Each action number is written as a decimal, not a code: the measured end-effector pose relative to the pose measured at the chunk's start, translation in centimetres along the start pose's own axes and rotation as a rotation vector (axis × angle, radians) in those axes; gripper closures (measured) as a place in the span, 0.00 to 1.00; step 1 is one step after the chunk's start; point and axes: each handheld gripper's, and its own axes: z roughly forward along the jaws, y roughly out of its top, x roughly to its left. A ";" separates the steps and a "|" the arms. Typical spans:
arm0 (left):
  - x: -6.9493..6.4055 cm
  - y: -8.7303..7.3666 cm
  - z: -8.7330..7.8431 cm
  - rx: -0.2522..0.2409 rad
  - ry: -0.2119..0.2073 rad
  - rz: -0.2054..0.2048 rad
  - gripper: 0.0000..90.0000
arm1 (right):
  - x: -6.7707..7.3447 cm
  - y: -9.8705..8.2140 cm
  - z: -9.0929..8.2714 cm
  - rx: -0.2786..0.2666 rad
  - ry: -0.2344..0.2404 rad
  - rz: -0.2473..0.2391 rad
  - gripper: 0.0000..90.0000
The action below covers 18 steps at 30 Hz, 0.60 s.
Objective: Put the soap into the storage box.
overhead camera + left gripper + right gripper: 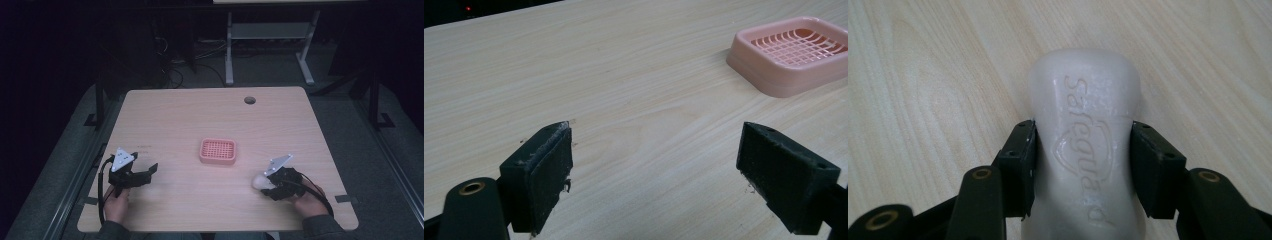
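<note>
The right hand-held gripper [264, 184] is clamped on a white bar of soap [1085, 145], with its 2 pads [1020, 160] pressed against the bar's long sides. In the right gripper view the soap's long axis runs straight out along the jaws, away from the camera, and its embossed face is turned up. In the high view the bar [260, 181] sits near the bench's front right corner, poking out of the gripper toward the middle of the bench [175, 115].

The pink soap dish [218, 151] lies near the bench's centre, up and to the left of the held soap as the high view shows it. The right hand is clearly the nearer of the 2 to the soap, and about as close to the dish as the left. The likely next move turns on that line: carrying the bar toward the far left until it is over the dish's slotted top.

The left hand-held gripper [145, 172] stands wide open and empty near the front left corner, over bare wood; from its own view the dish [794, 52] lies ahead and to the right.

Whether the soap rests on the bench or is lifted just clear cannot be told. Its near end is cut off at the frame's bottom, and the room behind the bench is too dark to read.
</note>
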 end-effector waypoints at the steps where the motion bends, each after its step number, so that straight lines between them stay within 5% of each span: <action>1: 0.0 0.0 0.0 0.001 0.001 0.000 0.16 | 0.1 0.0 0.0 -0.001 0.005 0.006 0.54; 18: 0.2 0.0 -0.2 0.004 0.003 -0.007 0.16 | -0.1 0.8 -1.6 -0.028 0.007 -0.016 0.54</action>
